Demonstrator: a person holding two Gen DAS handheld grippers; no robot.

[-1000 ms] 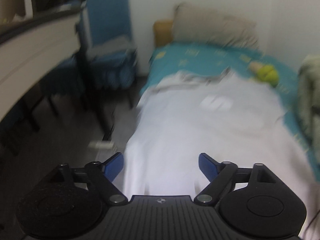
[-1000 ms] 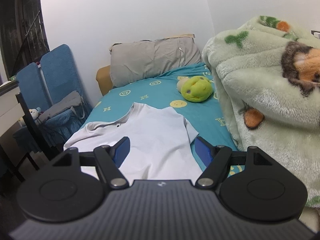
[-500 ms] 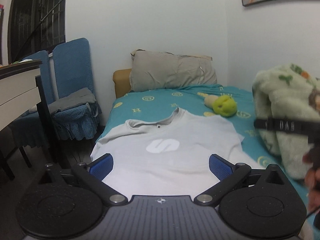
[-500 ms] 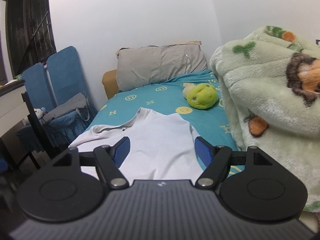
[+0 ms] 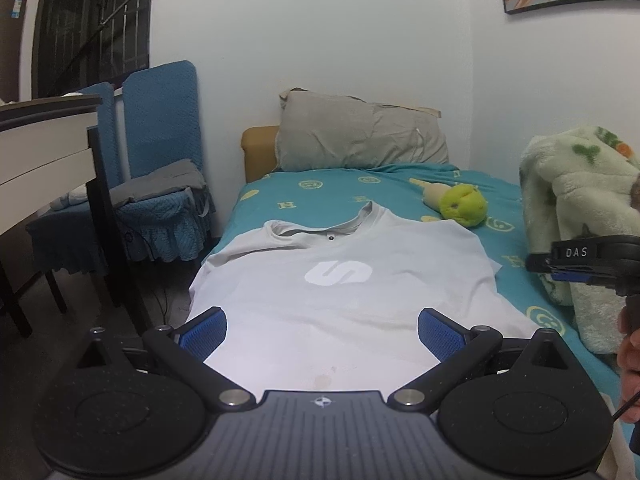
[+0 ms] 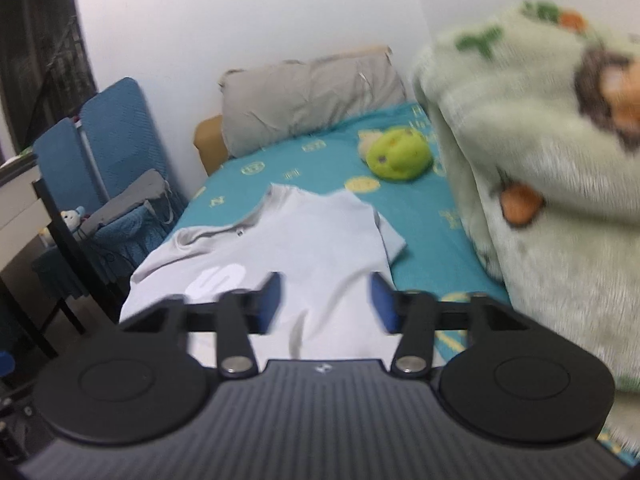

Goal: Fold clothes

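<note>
A pale grey T-shirt [image 5: 340,292] with a white S logo lies flat, face up, on the teal bed sheet [image 5: 320,192], collar toward the pillow. It also shows in the right wrist view [image 6: 304,248]. My left gripper [image 5: 322,334] is open and empty above the shirt's lower hem. My right gripper [image 6: 326,302] is open and empty above the shirt's right half; it also appears at the right edge of the left wrist view [image 5: 580,268].
A grey pillow [image 5: 360,140] lies at the head of the bed. A green plush toy [image 5: 462,204] sits beyond the shirt's right shoulder. A fluffy green blanket [image 6: 540,160] is piled on the right. Blue chairs [image 5: 160,160] and a desk [image 5: 44,140] stand left of the bed.
The left gripper swung up from a blurred low view to a steady view over the shirt's hem. The right gripper's jaws narrowed somewhat, and it moved forward over the shirt.
</note>
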